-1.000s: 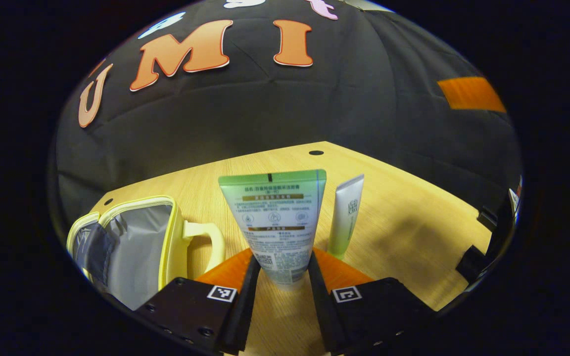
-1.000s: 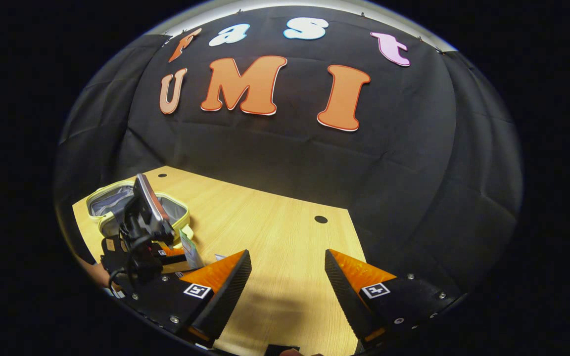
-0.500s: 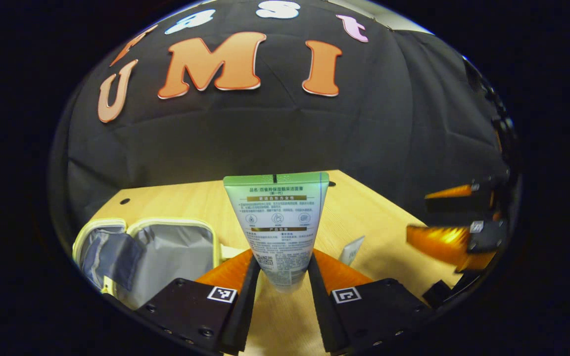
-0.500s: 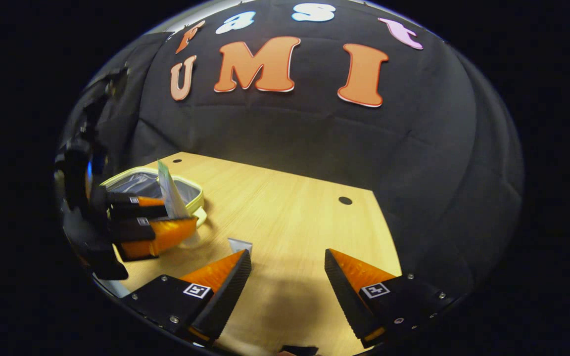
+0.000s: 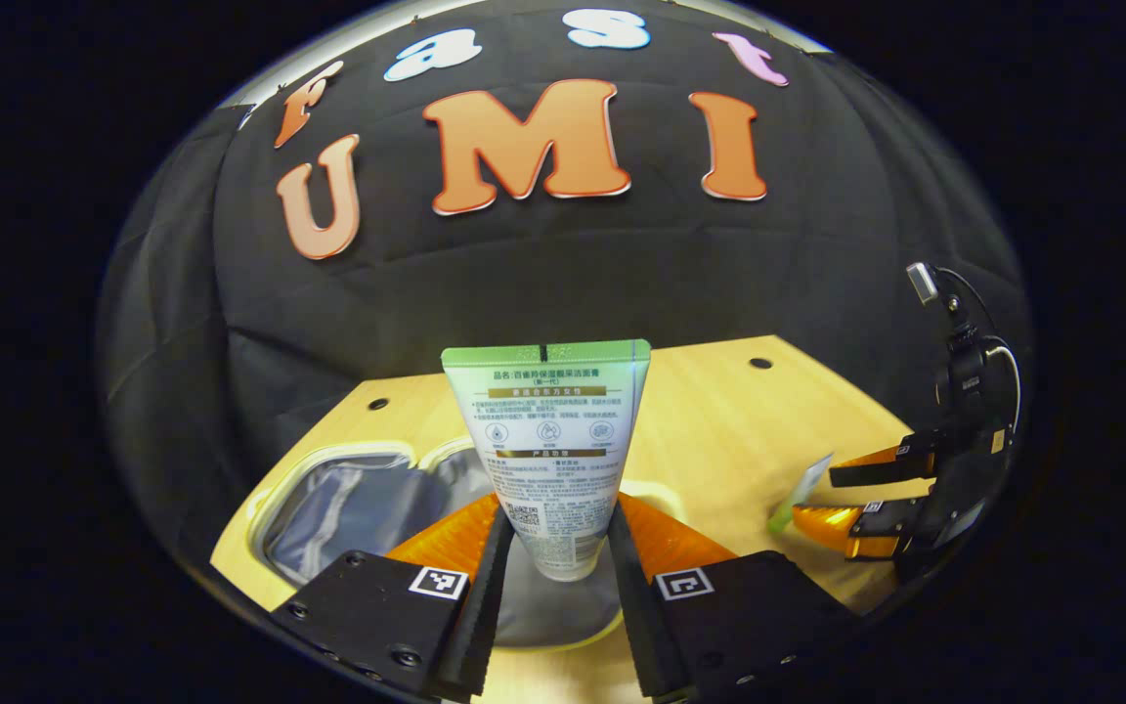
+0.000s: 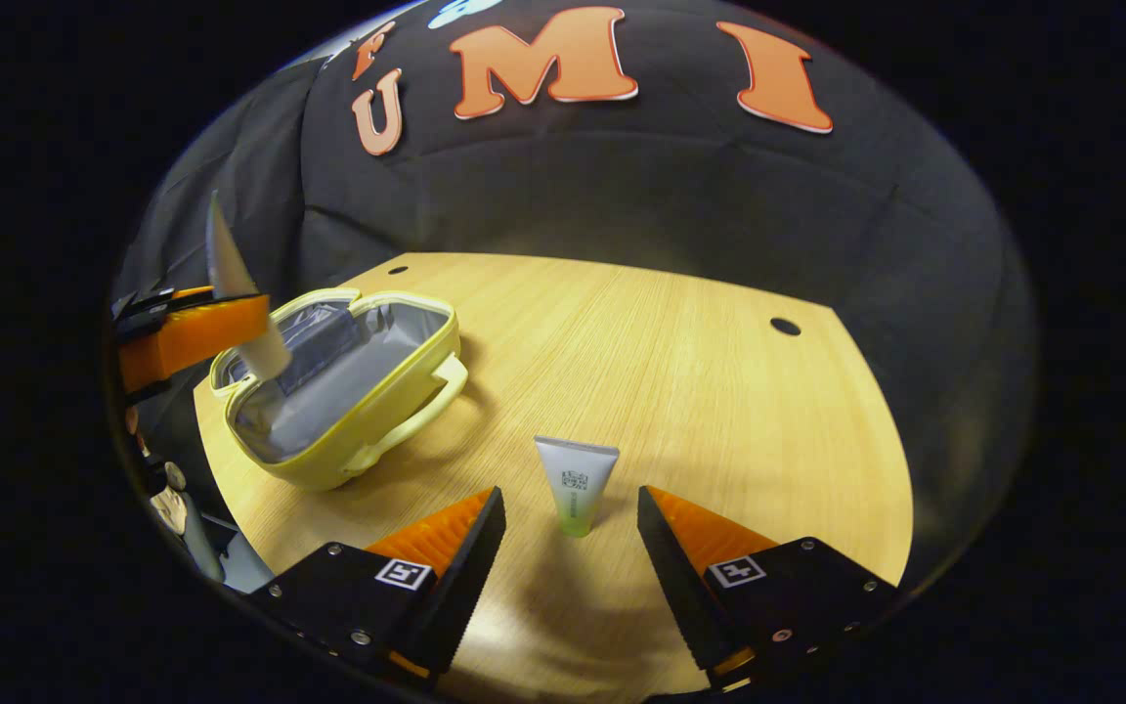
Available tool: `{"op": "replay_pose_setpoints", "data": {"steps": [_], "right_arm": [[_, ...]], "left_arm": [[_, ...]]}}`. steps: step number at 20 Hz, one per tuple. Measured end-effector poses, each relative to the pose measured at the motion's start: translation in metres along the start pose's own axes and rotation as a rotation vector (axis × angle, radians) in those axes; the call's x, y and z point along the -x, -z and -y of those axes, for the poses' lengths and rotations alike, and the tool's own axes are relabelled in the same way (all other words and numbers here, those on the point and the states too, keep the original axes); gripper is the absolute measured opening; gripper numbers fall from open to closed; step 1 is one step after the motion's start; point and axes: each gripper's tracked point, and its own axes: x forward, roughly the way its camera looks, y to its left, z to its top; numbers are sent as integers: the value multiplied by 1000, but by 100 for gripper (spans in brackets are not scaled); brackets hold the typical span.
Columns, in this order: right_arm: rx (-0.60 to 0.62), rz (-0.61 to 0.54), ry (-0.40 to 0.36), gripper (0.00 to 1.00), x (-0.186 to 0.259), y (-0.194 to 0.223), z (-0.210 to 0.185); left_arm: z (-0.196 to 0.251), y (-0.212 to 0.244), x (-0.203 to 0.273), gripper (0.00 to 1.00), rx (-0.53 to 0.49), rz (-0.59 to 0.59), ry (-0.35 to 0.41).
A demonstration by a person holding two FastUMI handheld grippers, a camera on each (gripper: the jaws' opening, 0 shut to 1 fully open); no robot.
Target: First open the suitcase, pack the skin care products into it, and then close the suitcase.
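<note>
Left tool (image 5: 551, 548) clamps the large tube (image 5: 547, 440) over the open suitcase (image 6: 343, 386).
We see the right tool (image 6: 568, 533) spread wide around the small tube (image 6: 575, 481), not touching it.

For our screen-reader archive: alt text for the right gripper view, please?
The right claw hangs open around a small white-and-green tube standing on the wooden table. Farther left, the left claw holds a larger tube over the open yellow case.

Qty: 2 skin care tubes, i.e. 1 large tube (image 5: 547, 440) and 1 small tube (image 6: 575, 483). 1 suitcase (image 6: 348, 391), open. 2 grippers: left gripper (image 5: 550, 587), right gripper (image 6: 568, 567). 1 desk (image 6: 700, 391).
</note>
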Motion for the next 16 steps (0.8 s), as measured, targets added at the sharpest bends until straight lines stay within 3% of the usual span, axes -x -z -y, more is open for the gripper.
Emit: {"op": "replay_pose_setpoints", "data": {"steps": [2,3,4,5,8,10,13,14,16], "right_arm": [[-22,-32,-5,83,-13,8,1],[-29,-43,-10,71,-19,11,0],[-26,-51,-13,73,-24,12,0],[-20,-55,-4,68,-29,15,2],[-32,-80,-8,51,-37,20,-3],[-47,-87,-5,47,-38,22,-6],[-41,-102,-19,34,-38,23,-14],[-41,-104,-18,39,-36,21,-17],[-54,-98,-8,39,-30,13,-24]], "left_arm": [[-17,4,7,55,8,-15,-47],[-24,7,11,55,10,-20,-68],[-30,11,15,55,16,-29,-83],[-34,13,16,55,21,-39,-91],[-42,21,10,55,14,-67,-98],[-47,26,4,55,12,-81,-94],[-57,29,-8,55,12,-88,-78],[-60,33,-12,55,12,-95,-68],[-66,40,-23,55,8,-112,-36]]}}
